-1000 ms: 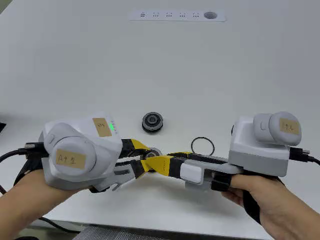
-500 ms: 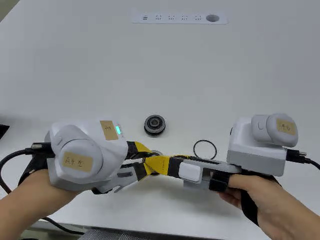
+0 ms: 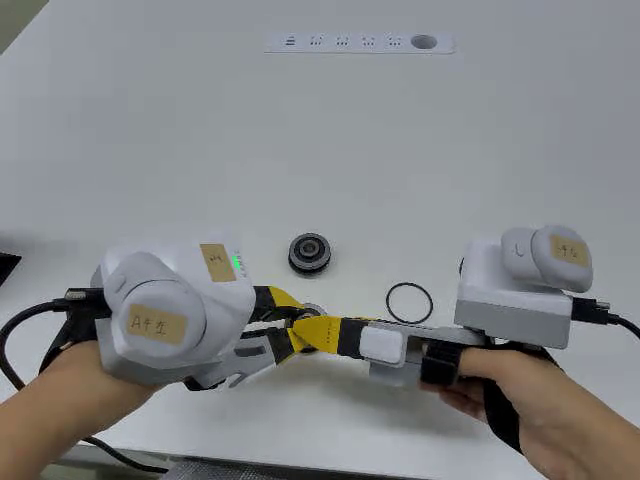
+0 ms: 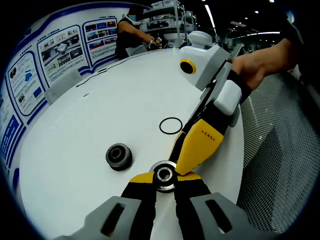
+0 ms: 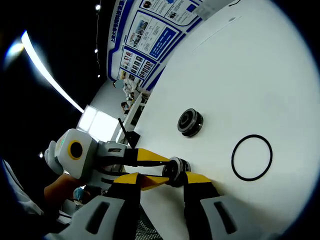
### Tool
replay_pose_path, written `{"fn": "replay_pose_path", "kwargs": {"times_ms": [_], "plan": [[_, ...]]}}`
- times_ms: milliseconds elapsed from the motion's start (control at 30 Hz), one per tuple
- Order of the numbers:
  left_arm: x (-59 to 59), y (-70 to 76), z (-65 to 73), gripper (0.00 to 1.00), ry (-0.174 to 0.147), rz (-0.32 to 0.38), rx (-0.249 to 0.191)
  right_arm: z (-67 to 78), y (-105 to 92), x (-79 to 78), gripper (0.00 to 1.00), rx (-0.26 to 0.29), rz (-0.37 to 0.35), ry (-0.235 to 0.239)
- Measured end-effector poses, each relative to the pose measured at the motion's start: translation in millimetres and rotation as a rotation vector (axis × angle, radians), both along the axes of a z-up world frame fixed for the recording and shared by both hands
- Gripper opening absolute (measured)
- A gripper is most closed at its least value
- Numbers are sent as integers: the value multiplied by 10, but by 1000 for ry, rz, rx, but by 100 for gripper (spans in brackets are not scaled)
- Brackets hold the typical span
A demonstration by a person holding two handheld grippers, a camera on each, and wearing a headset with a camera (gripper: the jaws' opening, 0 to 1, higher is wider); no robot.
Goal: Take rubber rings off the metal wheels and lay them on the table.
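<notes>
Smooth matt white table (image 3: pixel 200 130), shiny metal wheel (image 3: pixel 309 252), matt black rubber ring (image 3: pixel 387 301)

1. Table (image 3: pixel 200 130): plain white matte top, broad, running well away from the near edge.
2. Far side: long white socket strip (image 3: pixel 340 42), apparently set flush into the top. A dark round opening (image 3: pixel 424 42) sits at its right end.
3. Middle, towards the near edge: one black metal wheel (image 3: pixel 310 251) lies flat, bore up, with its rubber ring seemingly on the rim.
4. Right of that wheel and a little nearer the edge, apart from it: a loose black rubber ring (image 5: pixel 233 158) lies flat, with bare table inside the loop.
5. Far left edge of the head view: a dark corner (image 3: pixel 5 262), too cropped to identify.
</notes>
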State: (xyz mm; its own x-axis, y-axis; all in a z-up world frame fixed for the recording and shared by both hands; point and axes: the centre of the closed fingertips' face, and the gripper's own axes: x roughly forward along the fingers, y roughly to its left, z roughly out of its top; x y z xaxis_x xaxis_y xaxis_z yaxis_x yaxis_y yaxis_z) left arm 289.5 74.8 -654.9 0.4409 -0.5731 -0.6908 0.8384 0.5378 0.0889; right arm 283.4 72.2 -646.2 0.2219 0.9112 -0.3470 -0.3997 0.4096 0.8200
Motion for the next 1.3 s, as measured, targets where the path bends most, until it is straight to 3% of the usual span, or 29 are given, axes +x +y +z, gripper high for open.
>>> {"fn": "replay_pose_path", "kwargs": {"times_ms": [300,567,833,1300], "plan": [[2,0,2,13,0,0,3,-12,-46,26,25,-1,-25,1],[1,4,4,13,-1,0,3,-161,-112,99,4,-61,-74,39],[-1,5,5,13,2,2,6,-130,-110,106,2,-56,-93,51],[-3,8,7,13,1,3,8,-82,-60,91,1,-75,-71,20]]}}
